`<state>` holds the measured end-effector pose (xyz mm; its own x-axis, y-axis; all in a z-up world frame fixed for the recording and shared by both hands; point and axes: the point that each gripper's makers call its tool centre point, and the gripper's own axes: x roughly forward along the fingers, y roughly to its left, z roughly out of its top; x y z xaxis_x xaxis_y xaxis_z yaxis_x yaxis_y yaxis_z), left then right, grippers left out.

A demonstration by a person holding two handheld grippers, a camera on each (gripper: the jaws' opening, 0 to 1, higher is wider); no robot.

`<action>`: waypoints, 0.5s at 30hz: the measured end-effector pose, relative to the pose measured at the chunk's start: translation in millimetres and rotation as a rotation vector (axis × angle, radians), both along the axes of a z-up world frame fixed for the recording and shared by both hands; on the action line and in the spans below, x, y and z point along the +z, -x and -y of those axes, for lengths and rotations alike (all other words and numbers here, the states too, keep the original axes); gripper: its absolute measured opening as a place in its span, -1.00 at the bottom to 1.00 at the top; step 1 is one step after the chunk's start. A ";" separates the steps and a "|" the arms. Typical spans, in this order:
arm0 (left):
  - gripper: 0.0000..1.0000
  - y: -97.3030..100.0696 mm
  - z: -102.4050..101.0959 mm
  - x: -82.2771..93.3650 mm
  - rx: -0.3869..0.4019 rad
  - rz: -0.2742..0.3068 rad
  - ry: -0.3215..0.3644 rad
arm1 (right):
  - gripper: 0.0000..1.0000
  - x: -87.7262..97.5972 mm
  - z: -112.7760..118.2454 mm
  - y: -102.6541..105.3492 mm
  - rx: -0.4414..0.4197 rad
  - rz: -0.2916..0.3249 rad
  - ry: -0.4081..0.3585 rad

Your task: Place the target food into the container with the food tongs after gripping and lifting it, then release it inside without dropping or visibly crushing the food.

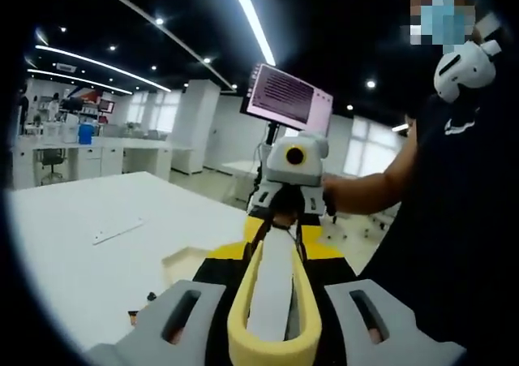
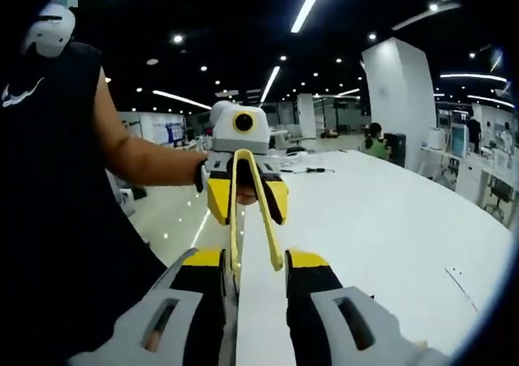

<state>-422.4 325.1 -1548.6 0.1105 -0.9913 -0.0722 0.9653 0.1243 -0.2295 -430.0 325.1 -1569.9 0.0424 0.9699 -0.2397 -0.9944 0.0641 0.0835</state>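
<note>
Tongs span the gap between my two grippers, and the next move turns on that line. The food tongs (image 1: 240,317) run straight from one hand to the other. Their closed, looped end sits at my left gripper (image 1: 272,305) and their two arms spread toward my right gripper (image 2: 258,289), so the long axis points from left hand to right hand, up off the table (image 2: 389,220).

My left gripper is closed down onto the loop, with a pad against each side of it, and it carries that end. My right gripper's jaws stand partly open with both arms between them. The arm on one side lies against its jaw, and the tip of the other is just beside its jaw. I cannot tell whether the right gripper is actually pressing the arms together.

I judge this as the stage of getting the tongs settled in hand, with no gripping of food done yet. The tips are at the right gripper, so that is the working end.

The white table stretches broad and mostly bare on the far side of the tongs, with a thin flat strip (image 1: 117,230) lying well in from its near edge. My own body stands close on the other side, off the table's edge, so the free room for swinging the tongs is out over the tabletop.
</note>
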 end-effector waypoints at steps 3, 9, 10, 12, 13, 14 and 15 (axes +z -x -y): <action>-0.63 -0.4 2.2 3.5 0.004 0.007 0.011 | -0.63 -0.7 -0.9 -0.6 -0.002 0.004 0.009; -0.67 0.2 3.9 8.1 -0.003 0.041 0.033 | -0.91 -1.1 -2.4 4.8 -0.001 -0.001 0.033; -0.66 1.6 4.1 7.8 -0.005 0.051 0.029 | -0.93 -0.4 -2.6 5.5 0.005 0.001 0.030; -0.61 3.3 4.6 7.4 -0.013 0.047 0.027 | -0.94 1.0 -3.6 6.9 0.011 0.003 0.026; -0.61 3.4 4.9 7.8 -0.013 0.045 0.030 | -0.94 1.2 -4.4 7.1 0.014 -0.003 0.025; -0.63 4.3 5.4 8.0 -0.015 0.042 0.031 | -0.94 2.1 -5.2 7.8 0.017 -0.002 0.021; -0.65 4.4 5.8 8.0 -0.014 0.042 0.031 | -0.95 3.2 -6.1 7.9 0.021 0.003 0.017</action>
<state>-426.8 319.3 -1540.5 0.0985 -0.9944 -0.0374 0.9758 0.1039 -0.1924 -437.8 331.2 -1566.6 0.0230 0.9663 -0.2564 -0.9958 0.0447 0.0793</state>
